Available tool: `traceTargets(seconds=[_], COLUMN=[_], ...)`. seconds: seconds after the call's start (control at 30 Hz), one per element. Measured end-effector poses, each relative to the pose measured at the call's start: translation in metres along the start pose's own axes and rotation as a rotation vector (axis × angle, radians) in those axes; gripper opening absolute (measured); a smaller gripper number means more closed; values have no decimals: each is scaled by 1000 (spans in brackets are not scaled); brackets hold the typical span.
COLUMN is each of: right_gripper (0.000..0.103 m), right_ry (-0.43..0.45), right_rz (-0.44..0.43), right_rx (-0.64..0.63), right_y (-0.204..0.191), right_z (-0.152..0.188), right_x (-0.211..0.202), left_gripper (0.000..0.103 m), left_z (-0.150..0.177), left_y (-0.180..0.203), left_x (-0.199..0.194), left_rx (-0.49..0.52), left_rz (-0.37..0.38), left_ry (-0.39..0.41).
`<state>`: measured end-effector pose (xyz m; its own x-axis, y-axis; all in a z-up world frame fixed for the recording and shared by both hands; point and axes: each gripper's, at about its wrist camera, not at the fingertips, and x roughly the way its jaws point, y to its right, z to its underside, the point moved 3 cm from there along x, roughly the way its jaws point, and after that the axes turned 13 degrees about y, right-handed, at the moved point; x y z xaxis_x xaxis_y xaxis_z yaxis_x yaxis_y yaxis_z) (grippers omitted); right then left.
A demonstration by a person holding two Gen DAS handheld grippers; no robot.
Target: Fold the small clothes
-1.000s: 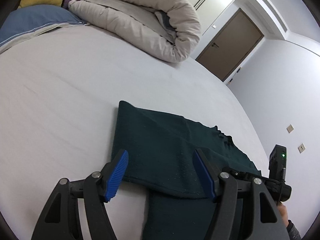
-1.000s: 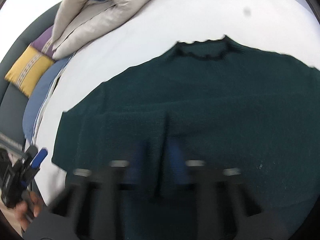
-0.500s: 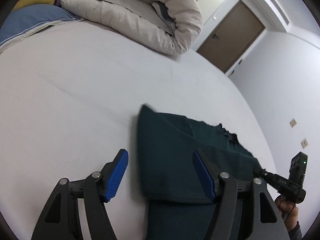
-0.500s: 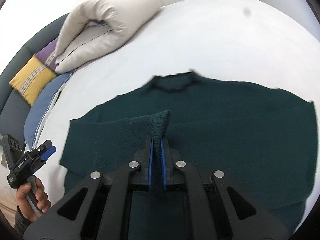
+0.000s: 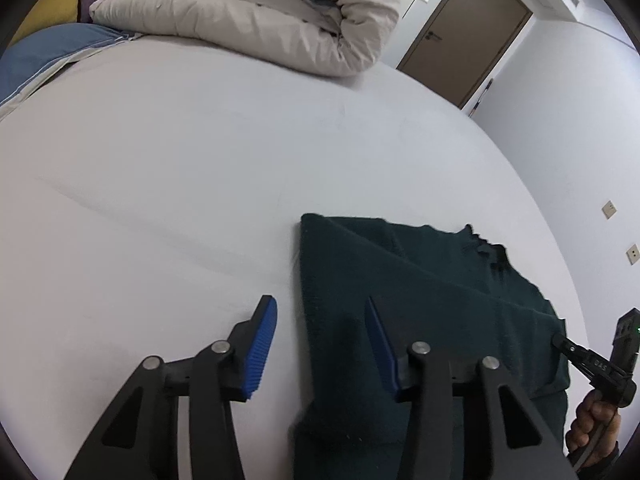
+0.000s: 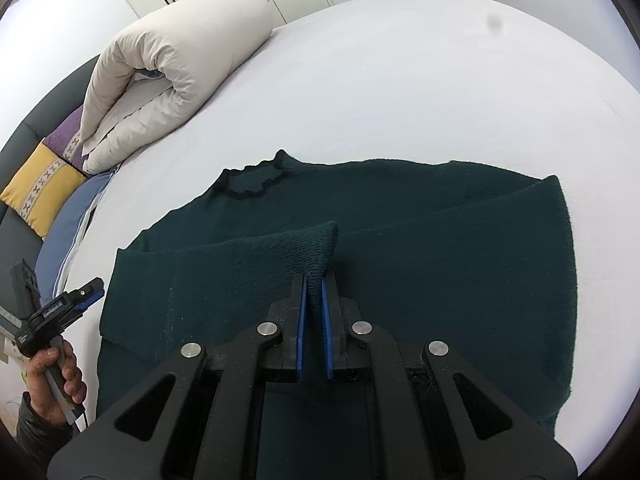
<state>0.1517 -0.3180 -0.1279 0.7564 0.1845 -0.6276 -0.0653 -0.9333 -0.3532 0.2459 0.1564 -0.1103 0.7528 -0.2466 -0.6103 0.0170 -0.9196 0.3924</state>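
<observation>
White bed sheet [image 6: 400,80] under dark green sweater [image 6: 440,240]; right gripper [image 6: 314,280] clamped on sleeve cuff, left gripper [image 5: 320,320] closing astride sweater's edge, not yet pinching.

My right gripper [image 6: 314,280] is clamped tight on fabric. My left gripper [image 5: 320,320] (angled downward) is closing, seemingly pinching nothing.

Black tongs [image 6: 314,280] (blue ribbed pads [image 5: 262,344])
</observation>
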Motion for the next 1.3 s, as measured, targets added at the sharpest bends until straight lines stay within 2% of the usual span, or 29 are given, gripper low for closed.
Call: traceTargets(seconds=[0.07,0.17,0.27,0.33,0.37,0.43,0.47,0.57,0.77,0.87,0.93,1.03,1.07,1.13,1.23,1.3], right_gripper=[6,6,6,6,6,6,6,6,6,6,6,6,9,11,12,12], right_ry=[-15,-27,-32,-34,-34,-34,-36,-32,-7,-25,-42,-10,-5,-3,60,61], right_rz=[9,12,11,11,13,22,26,41,76,85,71,31,29,52,60,41], right_rx=[-19,-19,-20,-22,-22,-23,-23,-24,-44,-26,-2,68,76,89,68,35], right_y=[0,0,-3,-4,-5,-4,-4,-3,-8,-2,8,14,15,14,5,-8], right_z=[3,6,9,10,11,11,11,10,10,15,24,23,23,20,16,21], right_x=[3,5,6,6,5,5,6,7,5,15,27,21,19,10,-12,-17], left_gripper=[49,67,68,66,59,39,24,13,11,11,11,15,19,19,19,19], left_z=[-3,-11,-17,-17,-17,-17,-16,-12,-8,-7,-5,-6,-7,-9,-10,0], left_y=[-1,0,3,4,5,9,12,17,6,7,7,6,4,6,20,34], left_x=[3,11,23,36,42,48,50,51,50,52,53,49,42,22,-13,-19], left_rx=[-5,0,39,62,67,97,112,171,150,169,173,164,159,156,183,249], left_rz=[-13,-32,-53,-69,-75,-87,-83,-106,-91,-98,-99,-95,-115,-142,-130,-119], left_ry=[4,2,-6,-37,-46,-56,-61,-49,-32,-24,-18,1,11,57,148,142])
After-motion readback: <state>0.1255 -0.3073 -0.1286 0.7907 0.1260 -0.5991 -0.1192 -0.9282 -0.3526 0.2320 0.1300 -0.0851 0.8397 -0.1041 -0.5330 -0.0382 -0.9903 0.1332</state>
